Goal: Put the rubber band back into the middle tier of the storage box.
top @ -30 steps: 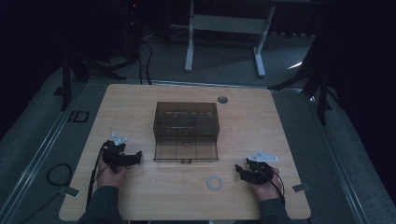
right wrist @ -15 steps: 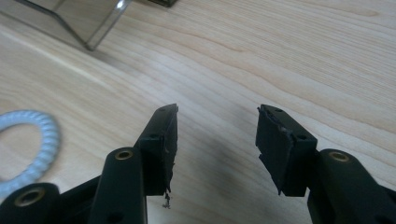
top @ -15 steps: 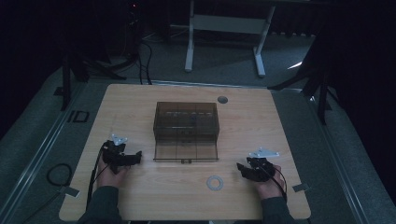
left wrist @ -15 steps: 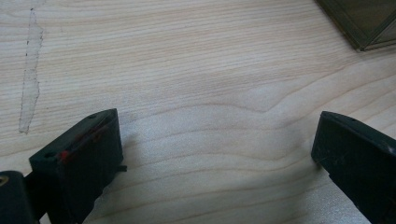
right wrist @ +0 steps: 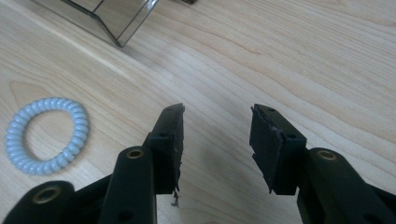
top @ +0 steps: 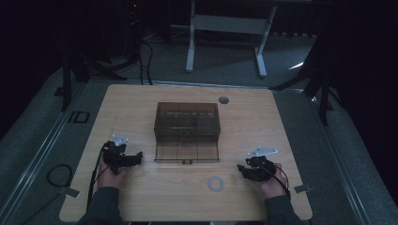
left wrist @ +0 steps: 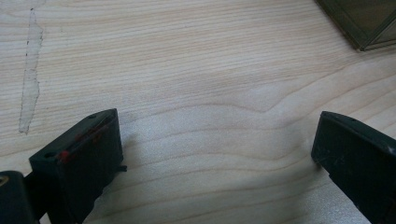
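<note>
The right tongs point(right wrist: 217, 140) stood apart with nothing between their jaws; they had just been closing and were only partly drawn in, with bare wood under them. In the high view the right tongs point(top: 248, 169) sat at the near right of the table point(top: 141, 201), held in the person's right hand point(top: 272, 180), their tips pointing toward the middle. Just to their left, a little nearer the person, lay a pale coiled hair tie point(top: 216, 183), flat on the wood and touched by neither pair; in the right gripper view the hair tie point(right wrist: 46, 136) lay off to the left of the jaws, apart from them. The left tongs point(left wrist: 215, 154) were spread wide over bare wood, with nothing between them. In the high view the left tongs point(top: 133, 157) rested at the near left in the person's left hand point(top: 112, 171), pointing toward a smoky clear plastic box point(top: 187, 124) in the middle of the table. A divided drawer point(top: 187, 152) stood pulled out from the box's front toward the person, between the two pairs of tongs, and one corner of the box point(left wrist: 364, 23) showed at the top right of the left gripper view. A small round disc point(top: 223, 100) sat on the table beyond the box.
</note>
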Available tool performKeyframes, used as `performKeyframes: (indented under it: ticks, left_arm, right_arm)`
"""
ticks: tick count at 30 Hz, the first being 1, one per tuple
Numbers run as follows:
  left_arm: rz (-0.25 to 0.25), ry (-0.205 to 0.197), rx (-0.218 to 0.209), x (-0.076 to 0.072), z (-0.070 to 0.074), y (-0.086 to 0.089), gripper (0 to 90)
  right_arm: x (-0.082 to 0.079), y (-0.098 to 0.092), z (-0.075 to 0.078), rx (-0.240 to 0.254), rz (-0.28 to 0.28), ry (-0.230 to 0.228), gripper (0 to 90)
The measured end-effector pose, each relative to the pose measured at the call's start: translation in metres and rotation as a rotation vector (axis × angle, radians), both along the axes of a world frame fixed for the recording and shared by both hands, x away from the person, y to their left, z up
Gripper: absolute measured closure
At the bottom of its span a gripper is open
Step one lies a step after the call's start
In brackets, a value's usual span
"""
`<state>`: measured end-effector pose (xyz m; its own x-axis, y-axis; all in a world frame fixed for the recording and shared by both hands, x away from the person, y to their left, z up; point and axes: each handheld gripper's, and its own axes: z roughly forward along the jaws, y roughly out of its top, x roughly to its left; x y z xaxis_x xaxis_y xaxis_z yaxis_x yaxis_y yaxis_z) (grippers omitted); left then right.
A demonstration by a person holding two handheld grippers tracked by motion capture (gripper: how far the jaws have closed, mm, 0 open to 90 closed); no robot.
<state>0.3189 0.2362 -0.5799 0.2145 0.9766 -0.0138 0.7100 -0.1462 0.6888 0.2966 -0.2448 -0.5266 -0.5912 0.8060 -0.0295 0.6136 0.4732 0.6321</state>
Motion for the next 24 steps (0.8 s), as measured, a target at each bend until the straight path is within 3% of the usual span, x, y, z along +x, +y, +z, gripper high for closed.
performKeyframes:
  ticks: [24]
  left_arm:
    - [0.0,0.0,-0.001,0.0,0.0,0.0,1.7]
  right_arm:
    - [0.001,0.017,0.015,-0.083,0.121,0.057,54.8]
